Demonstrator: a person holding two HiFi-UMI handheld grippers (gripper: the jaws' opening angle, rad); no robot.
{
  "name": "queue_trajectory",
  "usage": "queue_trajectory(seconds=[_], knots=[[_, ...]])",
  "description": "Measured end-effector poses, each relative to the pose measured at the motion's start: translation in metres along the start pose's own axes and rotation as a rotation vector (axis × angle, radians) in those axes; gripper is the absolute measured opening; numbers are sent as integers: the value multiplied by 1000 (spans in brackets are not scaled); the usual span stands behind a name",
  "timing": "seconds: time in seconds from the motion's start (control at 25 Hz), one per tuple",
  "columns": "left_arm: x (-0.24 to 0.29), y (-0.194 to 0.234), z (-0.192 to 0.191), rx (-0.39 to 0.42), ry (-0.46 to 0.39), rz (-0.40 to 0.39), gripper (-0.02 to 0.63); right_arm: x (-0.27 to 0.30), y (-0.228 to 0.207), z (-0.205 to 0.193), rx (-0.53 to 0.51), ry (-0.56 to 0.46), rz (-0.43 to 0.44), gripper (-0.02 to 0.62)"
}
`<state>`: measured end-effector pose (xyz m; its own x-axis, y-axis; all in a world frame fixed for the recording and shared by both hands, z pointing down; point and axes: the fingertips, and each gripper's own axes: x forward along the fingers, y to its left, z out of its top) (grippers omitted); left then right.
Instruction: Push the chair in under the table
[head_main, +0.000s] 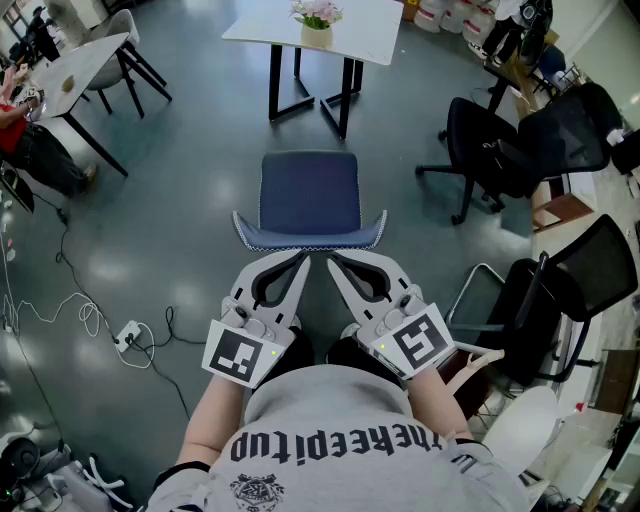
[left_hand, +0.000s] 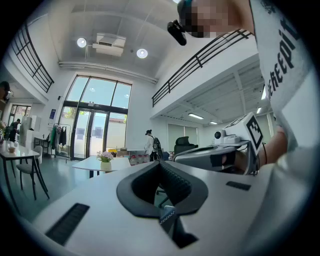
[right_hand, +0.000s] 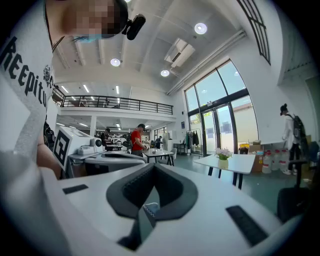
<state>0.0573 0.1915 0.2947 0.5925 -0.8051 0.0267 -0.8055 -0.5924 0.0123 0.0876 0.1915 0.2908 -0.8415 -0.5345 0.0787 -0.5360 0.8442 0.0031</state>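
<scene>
A blue chair (head_main: 309, 192) stands on the grey floor in front of me, its seat facing a white table (head_main: 380, 40) that carries a flower pot (head_main: 316, 25). Some open floor lies between chair and table. My left gripper (head_main: 303, 256) and right gripper (head_main: 331, 259) are both shut and empty, side by side, tips at the top edge of the chair's backrest. A strip of that blue stitched backrest (left_hand: 167, 215) shows below the shut left gripper (left_hand: 161, 162), and the backrest (right_hand: 149, 209) shows again below the shut right gripper (right_hand: 152, 165). Whether the tips touch the backrest I cannot tell.
Black office chairs (head_main: 490, 150) stand to the right, another (head_main: 570, 290) nearer me. A power strip with cables (head_main: 130, 335) lies on the floor at left. A second table (head_main: 75, 70) with chairs is at the far left. People stand in the distance (right_hand: 136, 142).
</scene>
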Motion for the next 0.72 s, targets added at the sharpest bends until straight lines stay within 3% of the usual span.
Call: queue_trajectory(seconds=[0.72], knots=[[-3,16,-8,-8,15,-22,15,15,3,-6,1,13,-25,9]])
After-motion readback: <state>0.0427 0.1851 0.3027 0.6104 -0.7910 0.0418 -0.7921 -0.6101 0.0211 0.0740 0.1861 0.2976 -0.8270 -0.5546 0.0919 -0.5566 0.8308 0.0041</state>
